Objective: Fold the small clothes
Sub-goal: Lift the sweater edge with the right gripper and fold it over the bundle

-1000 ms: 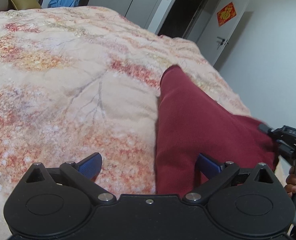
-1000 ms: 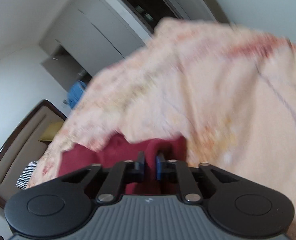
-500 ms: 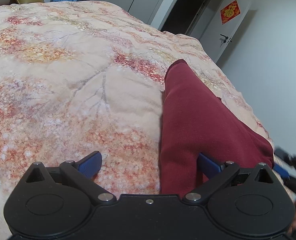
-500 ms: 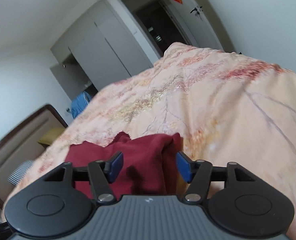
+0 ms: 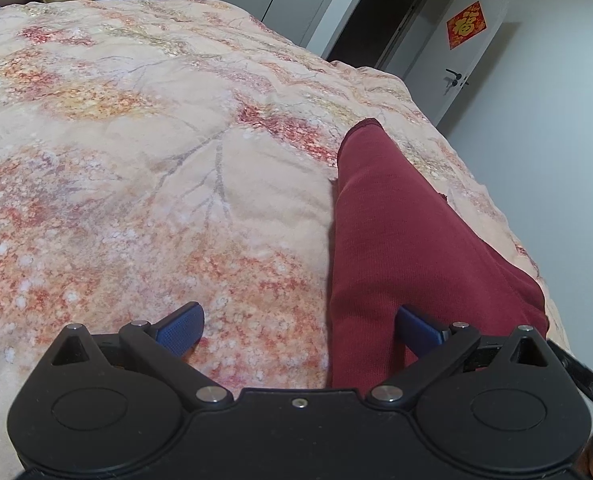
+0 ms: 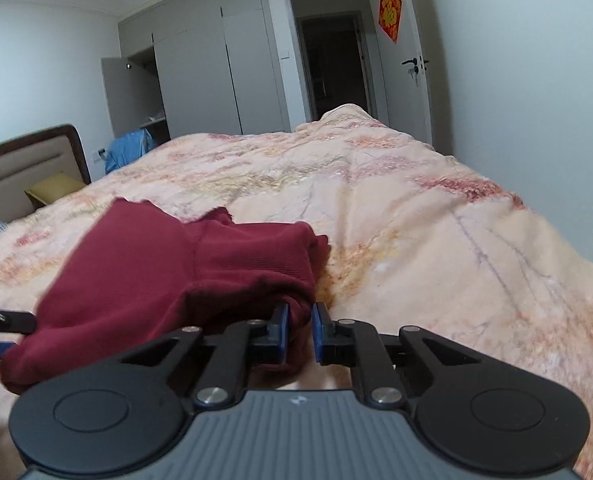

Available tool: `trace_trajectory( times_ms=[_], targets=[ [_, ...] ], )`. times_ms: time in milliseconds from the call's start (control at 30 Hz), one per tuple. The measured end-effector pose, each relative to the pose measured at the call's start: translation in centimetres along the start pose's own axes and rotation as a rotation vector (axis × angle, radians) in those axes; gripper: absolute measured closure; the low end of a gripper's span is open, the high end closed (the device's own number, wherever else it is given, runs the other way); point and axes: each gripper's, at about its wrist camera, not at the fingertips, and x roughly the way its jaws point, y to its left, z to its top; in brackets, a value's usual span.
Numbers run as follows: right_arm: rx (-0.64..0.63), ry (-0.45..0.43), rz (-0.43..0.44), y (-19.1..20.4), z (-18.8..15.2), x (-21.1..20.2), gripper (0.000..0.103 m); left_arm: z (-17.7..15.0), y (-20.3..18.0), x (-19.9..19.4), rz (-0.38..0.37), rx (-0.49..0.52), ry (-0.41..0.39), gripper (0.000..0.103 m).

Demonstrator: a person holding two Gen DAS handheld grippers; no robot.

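L gripper [image 5: 298,330]: jaws spread wide, blue pads at approx 9 and 3 o'clock of its own view, pointing down at a slant; R-side pad sits over the red garment [image 5: 408,248], no pinch. R gripper [image 6: 299,330]: jaws just closed in, pads nearly together w/ a fold of the garment's edge pinched between them, pointing forward and slightly down. In the R wrist view the L gripper's tip shows at 9 o'clock, by the garment's far side.
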Motion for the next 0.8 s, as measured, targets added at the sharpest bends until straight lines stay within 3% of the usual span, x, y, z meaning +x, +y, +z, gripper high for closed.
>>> trace_trajectory(
  times_ms=[67,100,133,300,400,467,533,600,733,800],
  targets=[
    [-0.002,-0.004,0.063,0.7,-0.6,-1.2,0.075,0.0,0.1,-0.1,-0.003,-0.006,0.001,0.001],
    [-0.023,0.003,0.093,1.2,-0.9,-1.9,0.057,0.0,0.1,-0.1,-0.004,-0.007,0.000,0.001],
    [-0.048,0.000,0.114,1.8,-1.4,-2.7,0.049,0.0,0.1,-0.1,-0.005,-0.009,0.001,0.001],
    [-0.147,0.028,0.235,5.3,-3.6,-4.9,0.049,0.1,0.3,-0.4,-0.023,-0.036,0.005,0.001],
    [-0.226,0.049,0.235,7.3,-4.5,-4.0,0.049,0.1,0.3,-0.6,-0.069,-0.057,0.014,0.001],
    [-0.256,0.034,0.218,8.1,-4.6,-3.2,0.055,0.0,0.2,-0.7,-0.088,-0.058,0.019,0.001],
    [-0.303,0.012,0.173,8.8,-4.5,-2.8,0.089,-0.1,0.0,-0.7,-0.087,-0.050,0.025,0.001],
    [-0.395,-0.013,0.123,9.5,-4.0,-2.9,0.093,-0.1,0.0,-0.6,-0.072,-0.038,0.035,0.001],
    [-0.653,-0.154,-0.036,11.2,-3.0,-5.8,0.094,-0.3,-0.1,-0.3,-0.056,-0.017,0.043,0.001],
    [-0.712,-0.137,-0.049,11.3,-3.2,-6.0,0.094,-0.3,-0.2,-0.2,-0.044,0.001,0.047,0.001]
  ],
)
